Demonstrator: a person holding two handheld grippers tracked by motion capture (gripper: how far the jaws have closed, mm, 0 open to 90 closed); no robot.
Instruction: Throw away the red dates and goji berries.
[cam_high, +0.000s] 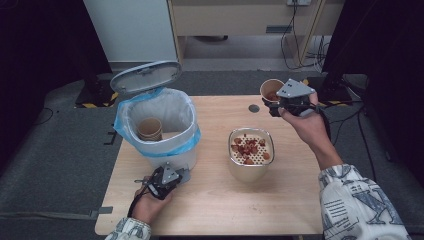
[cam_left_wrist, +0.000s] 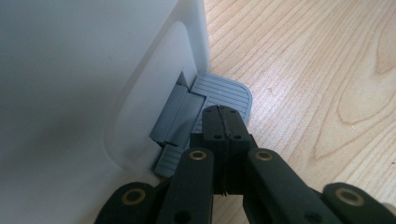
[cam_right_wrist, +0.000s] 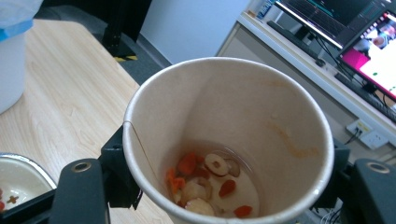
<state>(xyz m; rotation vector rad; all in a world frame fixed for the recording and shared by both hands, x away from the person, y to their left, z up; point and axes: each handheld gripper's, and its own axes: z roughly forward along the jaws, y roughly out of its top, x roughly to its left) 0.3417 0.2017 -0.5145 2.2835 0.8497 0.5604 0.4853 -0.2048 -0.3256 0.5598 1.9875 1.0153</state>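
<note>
Paper cup of food scraps clamped between right gripper jaws; left gripper jaws closed, tips on bin pedal.

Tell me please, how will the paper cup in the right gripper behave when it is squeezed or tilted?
The paper cup has thin walls, so it would probably dent if the right gripper squeezed harder. It holds only a few food pieces in a little liquid, so it is likely light. Tilted, the wet contents would probably slide out.
</note>
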